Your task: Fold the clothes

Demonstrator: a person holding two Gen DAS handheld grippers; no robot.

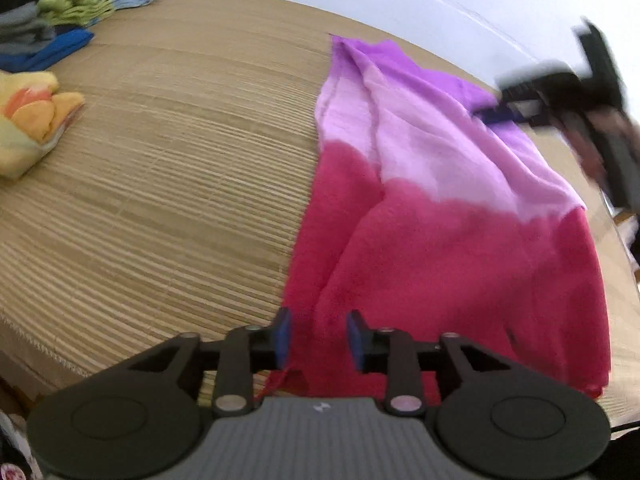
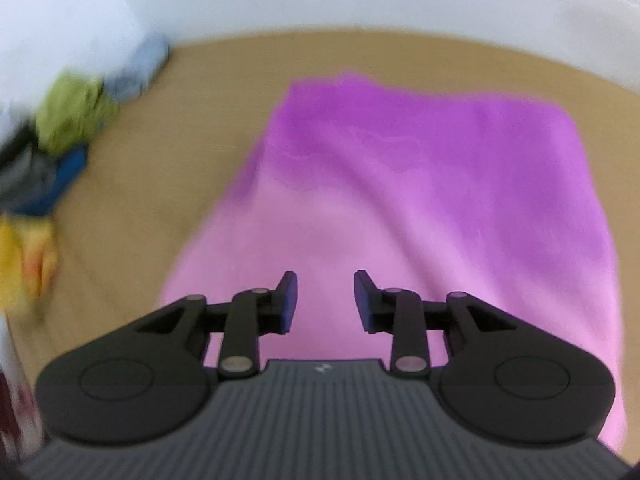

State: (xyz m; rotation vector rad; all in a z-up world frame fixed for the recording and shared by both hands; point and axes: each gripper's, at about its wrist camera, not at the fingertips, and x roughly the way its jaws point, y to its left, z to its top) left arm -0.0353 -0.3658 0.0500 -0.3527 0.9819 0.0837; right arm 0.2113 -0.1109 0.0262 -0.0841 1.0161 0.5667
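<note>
Left gripper, fingers apart, hung over the pink-and-purple garment's near hem on the mat.
Right gripper, fingers likewise apart, hovered above its purple end; the cloth looked light, limp, best pinched at corners.

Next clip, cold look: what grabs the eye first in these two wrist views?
The tie-dyed garment dominates: purple at the far end, pale pink in the middle, magenta nearest, spread over the right half of the woven mat. The left gripper stands open at its magenta near edge, and the right gripper is open above the pink part. A pile of folded clothes sits at the mat's far left corner.
</note>
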